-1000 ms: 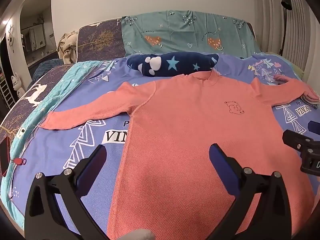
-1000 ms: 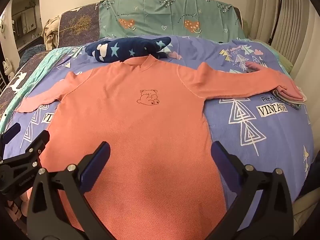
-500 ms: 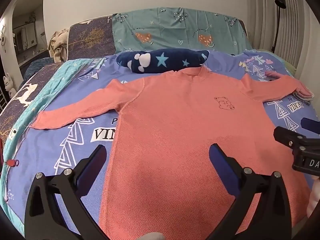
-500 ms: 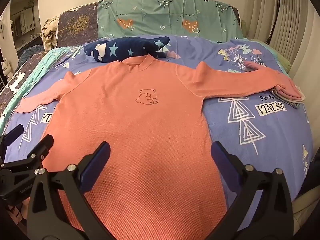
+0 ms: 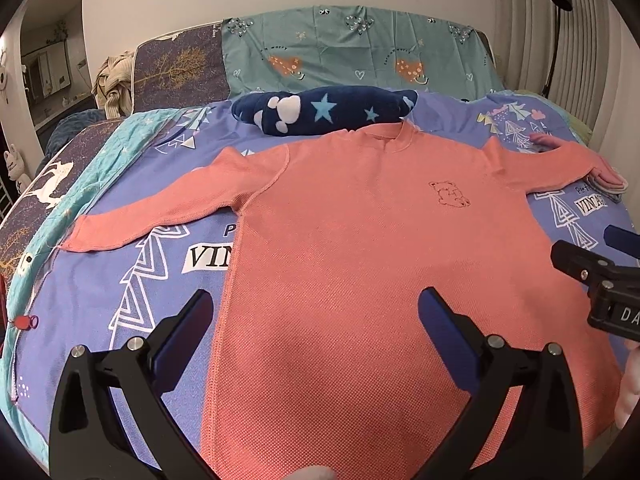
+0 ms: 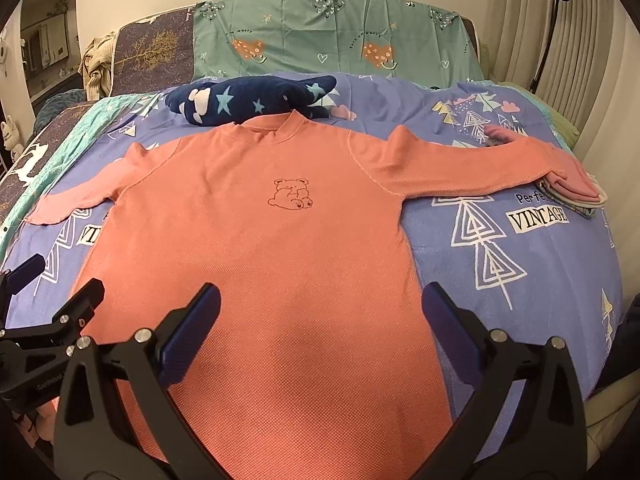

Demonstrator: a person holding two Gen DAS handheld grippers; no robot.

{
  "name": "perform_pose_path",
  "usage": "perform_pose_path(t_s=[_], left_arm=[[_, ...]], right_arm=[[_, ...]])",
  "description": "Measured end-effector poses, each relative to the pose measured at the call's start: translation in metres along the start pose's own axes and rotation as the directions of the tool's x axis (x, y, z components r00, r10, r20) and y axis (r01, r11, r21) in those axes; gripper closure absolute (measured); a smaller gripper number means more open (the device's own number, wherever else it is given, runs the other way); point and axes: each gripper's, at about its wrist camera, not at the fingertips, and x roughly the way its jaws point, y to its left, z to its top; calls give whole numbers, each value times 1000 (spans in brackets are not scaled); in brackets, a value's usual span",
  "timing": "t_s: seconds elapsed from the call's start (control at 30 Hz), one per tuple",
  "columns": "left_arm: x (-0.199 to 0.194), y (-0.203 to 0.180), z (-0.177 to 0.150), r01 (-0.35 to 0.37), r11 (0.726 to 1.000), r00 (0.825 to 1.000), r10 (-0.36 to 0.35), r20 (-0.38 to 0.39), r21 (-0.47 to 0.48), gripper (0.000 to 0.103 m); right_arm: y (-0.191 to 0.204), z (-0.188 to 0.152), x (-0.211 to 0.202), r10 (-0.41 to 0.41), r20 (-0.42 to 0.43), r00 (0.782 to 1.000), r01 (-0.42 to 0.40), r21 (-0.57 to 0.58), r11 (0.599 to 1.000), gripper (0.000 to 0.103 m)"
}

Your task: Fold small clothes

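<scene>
A coral long-sleeved shirt with a small bear outline on the chest lies flat and face up on the bed, both sleeves spread out sideways. My left gripper hovers open over the shirt's lower left part, nothing between its blue pads. My right gripper is open too, above the lower right part of the shirt. Each gripper shows at the edge of the other's view. The right sleeve's cuff rests on a small stack of folded clothes.
The bed has a purple printed cover. A navy star-patterned plush bundle lies just beyond the collar. Teal and dark patterned pillows stand against the wall. A black floor lamp and a curtain are at the right. The bed's edge is close below.
Both grippers have drifted slightly; in the left view the shirt has shifted left. Neither gripper has touched the cloth, and the shirt lies as before.
</scene>
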Motion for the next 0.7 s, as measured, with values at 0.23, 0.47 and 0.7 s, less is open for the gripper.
perform_pose_path(t_s=[0.23,0.47,0.7], left_arm=[[-3,5,-2,-31,999,999,32,37,-17,1],[-15,10,-4,-64,998,988,67,140,-26,1],[-14,11,-3,-63,998,991,64,118,-15,1]], right_arm=[[-1,1,-1,-3,5,1000,3,1,1000,2],[-6,-2,-2,-14,4,1000,14,9,1000,2],[-9,-6,-2,-17,1,1000,17,17,1000,2]])
